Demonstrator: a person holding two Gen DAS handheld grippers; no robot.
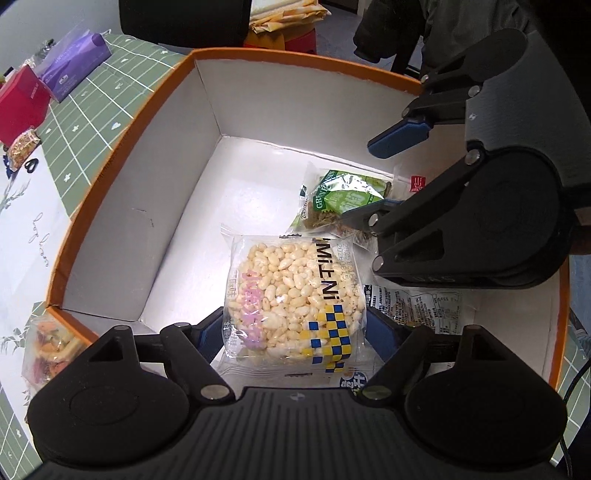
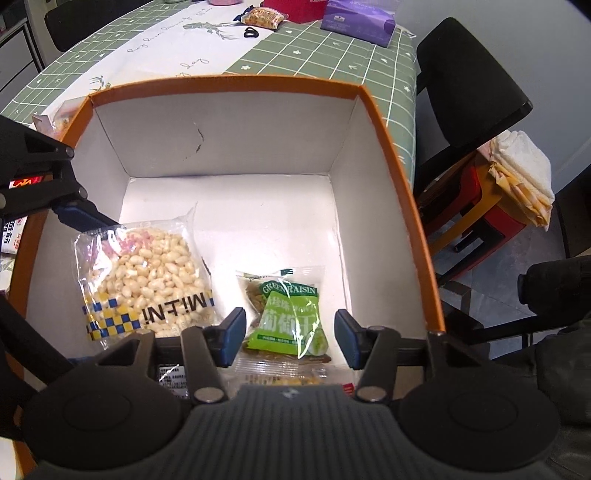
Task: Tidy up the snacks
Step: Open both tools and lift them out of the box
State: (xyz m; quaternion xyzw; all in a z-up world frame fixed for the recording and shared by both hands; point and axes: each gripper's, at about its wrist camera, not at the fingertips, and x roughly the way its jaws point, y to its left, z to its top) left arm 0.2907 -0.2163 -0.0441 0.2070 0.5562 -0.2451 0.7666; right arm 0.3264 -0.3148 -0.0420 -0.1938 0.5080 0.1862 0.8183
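Orange box already holds your puffed-rice pack and raisin pack, both grippers spread apart and empty, table snacks left.

My two wrist cameras both look steeply down, close, into the orange-rimmed box from opposite sides; they share its white floor and the tabletop beyond.

Clear puffed-rice snack packet with blue-yellow checks lies flat on the floor of my orange-rimmed white cardboard box; green raisin packet lies flat just beside it.
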